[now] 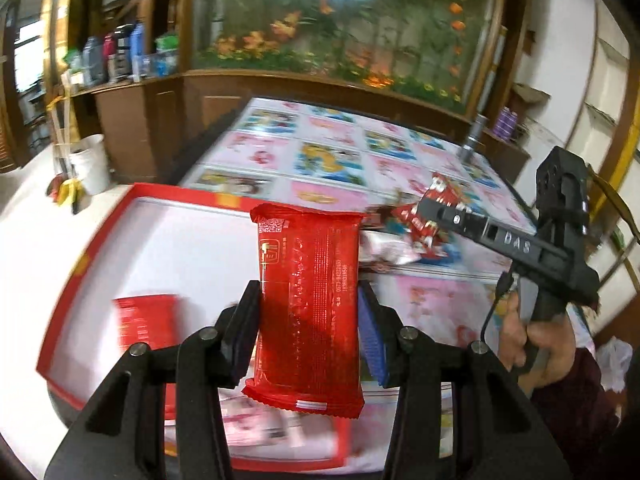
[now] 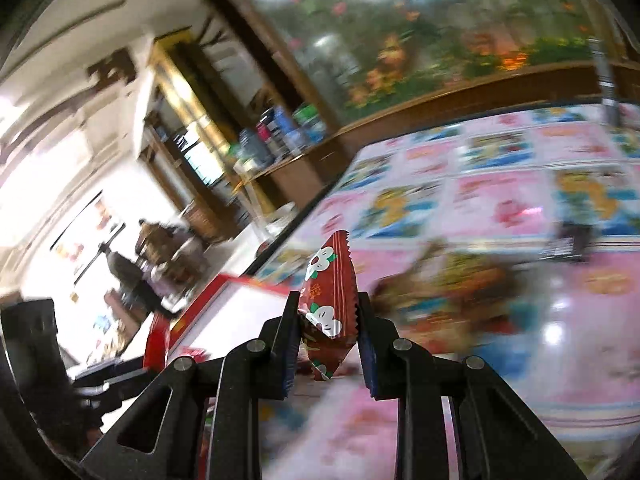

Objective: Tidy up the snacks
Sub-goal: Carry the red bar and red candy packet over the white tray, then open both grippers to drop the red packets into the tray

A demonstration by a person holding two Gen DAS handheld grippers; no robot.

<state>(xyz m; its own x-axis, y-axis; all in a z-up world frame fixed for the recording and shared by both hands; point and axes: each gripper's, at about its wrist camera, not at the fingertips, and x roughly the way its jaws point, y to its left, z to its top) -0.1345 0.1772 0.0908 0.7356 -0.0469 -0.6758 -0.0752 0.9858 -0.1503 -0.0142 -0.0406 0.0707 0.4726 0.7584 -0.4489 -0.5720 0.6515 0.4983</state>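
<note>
The red box (image 1: 80,292) is cut off at six o'clock behind the left tongs (image 1: 310,320); snacks (image 2: 440,284) on the desk (image 2: 520,208) at three o'clock blur beyond recognition.

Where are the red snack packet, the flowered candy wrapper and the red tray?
red snack packet (image 1: 310,304), left wrist view, middle of its printed face
flowered candy wrapper (image 2: 330,300), right wrist view, middle of wrapper
red tray (image 1: 180,192), left wrist view, far rim

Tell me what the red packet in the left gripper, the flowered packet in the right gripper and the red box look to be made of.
Red packet: thin glossy plastic film, semi-translucent, with crimped end seals.
Flowered packet: shiny plastic or foil-lined film, judging by glare and its zigzag-cut edge.
Red box: probably printed cardboard, with thin straight walls and a matte white inside.
</note>
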